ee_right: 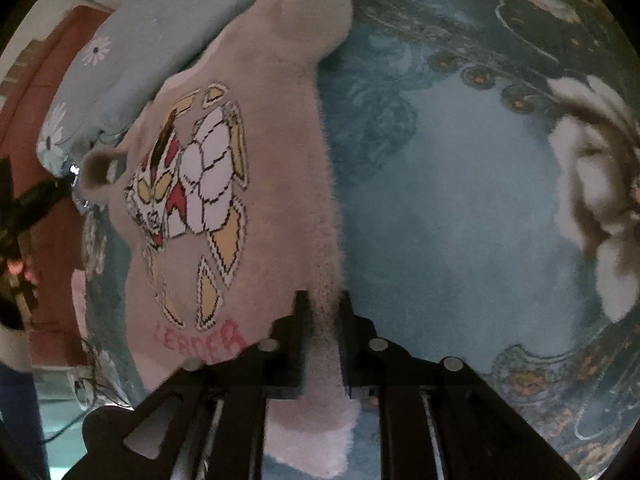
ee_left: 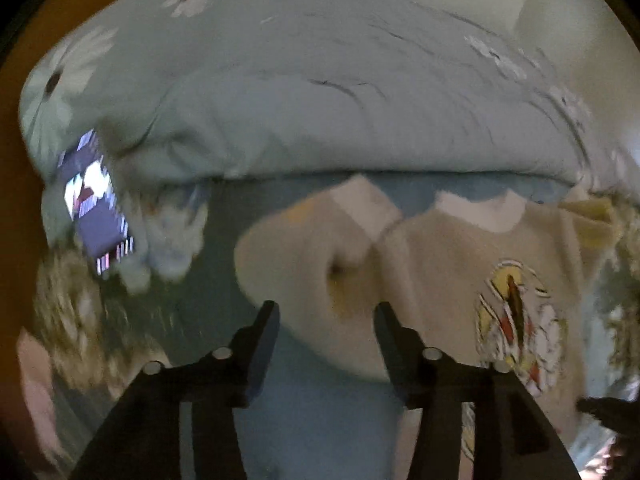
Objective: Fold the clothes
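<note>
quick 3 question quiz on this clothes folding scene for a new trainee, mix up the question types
1. True or false: the right gripper is shut on the edge of the sweater.
2. Multiple choice: the left gripper is A) shut on a sleeve, B) open, above the folded sleeve, C) out of view.
3. Fill in: the red word printed under the cartoon graphic reads ____.

Key: 1 true. 2 B. 3 LEADER.
</note>
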The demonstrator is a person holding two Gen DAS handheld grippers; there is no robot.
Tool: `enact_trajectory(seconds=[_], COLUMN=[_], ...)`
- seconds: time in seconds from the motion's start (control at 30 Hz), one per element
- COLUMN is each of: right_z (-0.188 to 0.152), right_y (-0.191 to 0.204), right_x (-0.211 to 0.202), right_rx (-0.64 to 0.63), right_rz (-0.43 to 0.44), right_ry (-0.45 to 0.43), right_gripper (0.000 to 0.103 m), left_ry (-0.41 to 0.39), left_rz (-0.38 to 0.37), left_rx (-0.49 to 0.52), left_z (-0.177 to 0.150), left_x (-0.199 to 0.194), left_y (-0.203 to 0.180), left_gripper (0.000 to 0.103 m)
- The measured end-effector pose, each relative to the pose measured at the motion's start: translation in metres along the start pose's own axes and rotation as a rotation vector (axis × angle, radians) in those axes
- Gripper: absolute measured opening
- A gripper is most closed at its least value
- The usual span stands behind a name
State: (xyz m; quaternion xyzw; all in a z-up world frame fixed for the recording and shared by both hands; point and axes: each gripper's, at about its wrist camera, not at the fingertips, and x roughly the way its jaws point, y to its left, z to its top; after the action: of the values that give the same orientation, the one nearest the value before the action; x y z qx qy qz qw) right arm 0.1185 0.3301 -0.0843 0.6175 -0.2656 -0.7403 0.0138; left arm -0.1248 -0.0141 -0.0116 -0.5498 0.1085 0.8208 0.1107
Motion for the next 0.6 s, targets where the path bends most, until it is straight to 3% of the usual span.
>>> enact_trajectory(seconds=[0.1, 0.23, 0.43, 0.5, 0.6], right_z=[0.005, 0.015, 0.027, 0.029, 0.030], right_y=[0.003, 0.007, 0.026, 0.030, 0.031], right_x=[-0.011, -0.025, -0.010, -0.002, 0.005], right_rx=[0.014, 0.044, 0.035, 0.043, 0.056], right_rz=[-0.017, 0.001, 0.011, 0.017, 0.034], right_ry=[-0.063, -0.142, -0.125, -0.110, -0.096], right_gripper=[0.040, 0.042, 0.042, 0.042, 0.042], left_ry=[0.024, 0.039, 0.005, -0.032, -0.088], left_rz=[0.091, 0.198, 0.193, 0.186, 0.127], left_rx=[0.107, 0.183, 0.067, 0.002, -0.170], left_z=[0.017, 0.016, 0.001, -0.008, -0.025], left_x=[0.022, 0.052, 0.065, 0.059, 0.044], left_y=[-0.019, -0.028, 0.000, 0.015, 0.043], left_gripper=[0.056, 0.056, 0.056, 0.041, 0.039])
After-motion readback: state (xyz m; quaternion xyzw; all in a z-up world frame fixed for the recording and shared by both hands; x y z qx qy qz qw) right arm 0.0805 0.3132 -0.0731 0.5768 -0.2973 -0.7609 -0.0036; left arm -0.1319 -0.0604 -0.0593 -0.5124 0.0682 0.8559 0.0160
